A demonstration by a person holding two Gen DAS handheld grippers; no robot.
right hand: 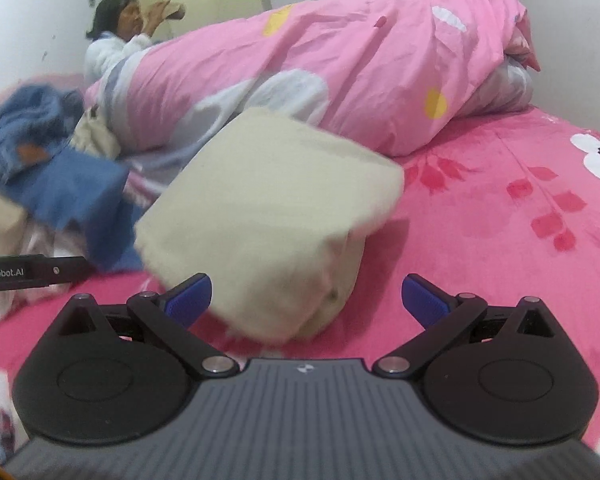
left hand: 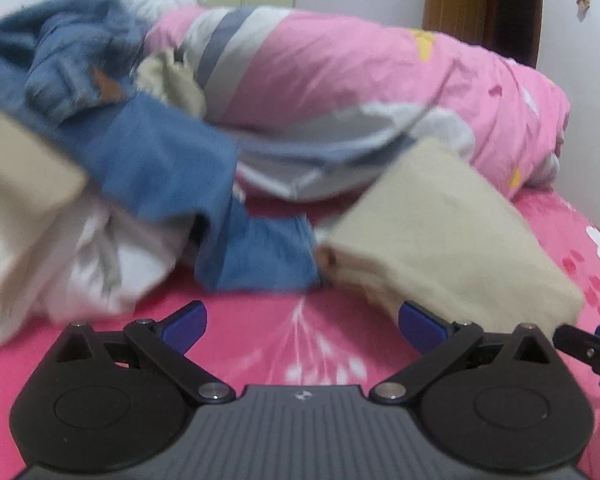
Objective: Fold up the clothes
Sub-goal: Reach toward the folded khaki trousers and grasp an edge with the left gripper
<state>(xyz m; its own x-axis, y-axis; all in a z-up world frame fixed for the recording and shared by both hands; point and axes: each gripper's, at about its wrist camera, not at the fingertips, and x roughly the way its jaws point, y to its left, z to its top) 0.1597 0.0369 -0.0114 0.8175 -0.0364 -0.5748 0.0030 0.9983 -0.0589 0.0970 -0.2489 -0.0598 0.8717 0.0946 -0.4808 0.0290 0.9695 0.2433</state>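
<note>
Beige bundle (right hand: 268,216): centre frame in the right view, folded, lying on the bed (right hand: 500,240); looks soft and light, likely to sag.
Hold: probably the thick folded edge, lower centre.
Left gripper (left hand: 302,326): fingers wide, empty.
Right gripper (right hand: 306,300): fingers wide, empty.
Blue clothes (left hand: 140,152): unfolded heap, left.

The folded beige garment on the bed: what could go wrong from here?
1. The folded beige garment looks blurred and lies by the unfolded blue jeans; it may come undone.
2. Both tongs, left and right, are open and hold nothing, so no grip steadies it.
</note>
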